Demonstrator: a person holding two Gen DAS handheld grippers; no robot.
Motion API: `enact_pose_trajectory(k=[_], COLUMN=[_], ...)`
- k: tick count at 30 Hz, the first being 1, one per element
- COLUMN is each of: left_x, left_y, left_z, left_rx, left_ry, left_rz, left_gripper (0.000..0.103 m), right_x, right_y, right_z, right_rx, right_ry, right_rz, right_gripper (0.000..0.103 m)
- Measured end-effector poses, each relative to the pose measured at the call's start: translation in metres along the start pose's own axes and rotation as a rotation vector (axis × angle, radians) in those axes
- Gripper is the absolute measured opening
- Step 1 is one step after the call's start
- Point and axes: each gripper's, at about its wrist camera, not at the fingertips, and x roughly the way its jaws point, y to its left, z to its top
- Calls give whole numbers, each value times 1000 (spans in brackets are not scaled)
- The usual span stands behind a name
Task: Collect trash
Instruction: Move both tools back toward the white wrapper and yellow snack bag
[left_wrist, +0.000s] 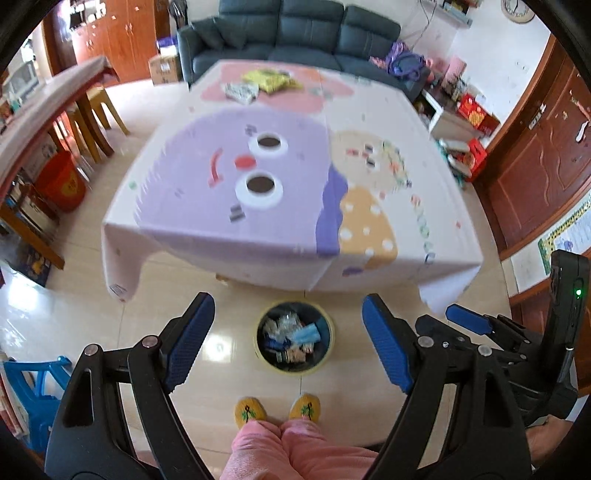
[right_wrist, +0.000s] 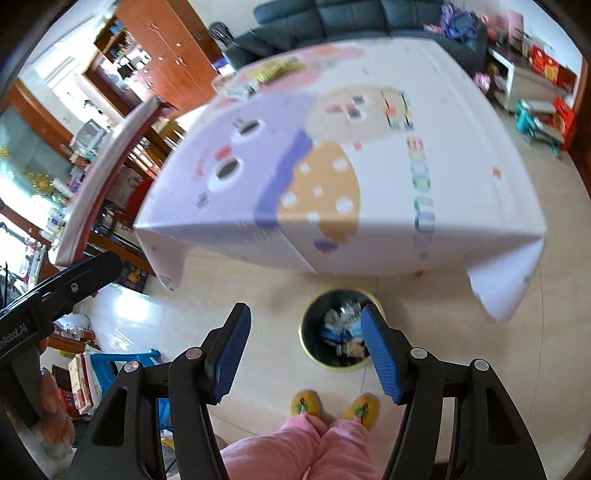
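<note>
A round bin (left_wrist: 327, 332) stands on the floor just in front of the cloth-covered table (left_wrist: 280, 229), with wrappers and a blue mask (left_wrist: 304, 334) inside. At the table's far end lie a yellow packet (left_wrist: 271, 79) and a grey-white wrapper (left_wrist: 242, 92), both blurred. My left gripper (left_wrist: 288, 301) hovers open and empty above the bin. My right gripper (right_wrist: 306, 309) is also open and empty, its right finger (right_wrist: 380, 354) overlapping the bin (right_wrist: 312, 332). The yellow packet (right_wrist: 275, 70) and wrapper (right_wrist: 238, 90) also show in the right wrist view.
The person's yellow slippers (left_wrist: 277, 408) and pink trousers stand right behind the bin. A dark sofa (left_wrist: 295, 33) is beyond the table. A wooden table (left_wrist: 44, 107) and red bucket (left_wrist: 61, 181) are left, a blue stool (left_wrist: 37, 402) near left, a wooden door (left_wrist: 535, 155) right.
</note>
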Motion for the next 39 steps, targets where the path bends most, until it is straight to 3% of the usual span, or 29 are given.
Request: enact_pose_trajectory(k=[10,19,23,30,39], left_x=[-68,-93,-87,-51,36], left_y=[-8,-16,-14,8,69], left_z=[35,57,68,101,184], left_rx=[-10,-40,-69,-142,-246], left_ry=[-144,-191,-188,-154,-73], left_rz=[59,109,112,44,-80], left_gripper=[80,80,80,80,80], right_x=[-68,-104,-109,-103,-50], right_y=[28,43,43,38,43], right_z=[45,79,99,146,228], right_rx=[-110,-199,-195,-178,-151], right_ry=[-166,-264,-281,-306,-289], right_rz=[65,94,112,99,42], right_gripper=[65,68,68,69,73])
